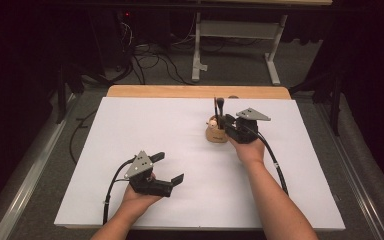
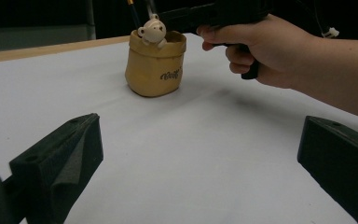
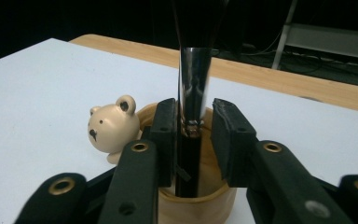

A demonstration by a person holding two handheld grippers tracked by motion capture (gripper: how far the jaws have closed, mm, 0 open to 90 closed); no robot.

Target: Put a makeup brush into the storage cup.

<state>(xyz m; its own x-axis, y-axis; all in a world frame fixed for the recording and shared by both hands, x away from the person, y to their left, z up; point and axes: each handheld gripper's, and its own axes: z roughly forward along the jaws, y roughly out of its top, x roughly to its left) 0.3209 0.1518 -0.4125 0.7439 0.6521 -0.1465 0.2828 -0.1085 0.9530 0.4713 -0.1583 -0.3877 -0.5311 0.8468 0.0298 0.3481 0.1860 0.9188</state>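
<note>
The right hand-held gripper is being held over a tan cup that is standing on the white desk, right of the middle and toward the far side. In the right gripper view, a black brush with a shiny metal collar is being seen standing upright in the cup between the 2 jaws; the left pad is lying against it, while a narrow gap is being left on the right, so the jaws are being shown slightly parted and no firm grip is being made. The top of the brush is being cut off by the frame, and its lower end is being hidden inside the cup. A small bear figure is being seen on the cup's rim. In the high view a second thin handle is being glimpsed in the cup, too small to identify. The left hand-held gripper is being held near the desk's front left, well apart from the cup, with its jaws standing wide and nothing between them. The lettering on the cup is being left unreadable.
</note>
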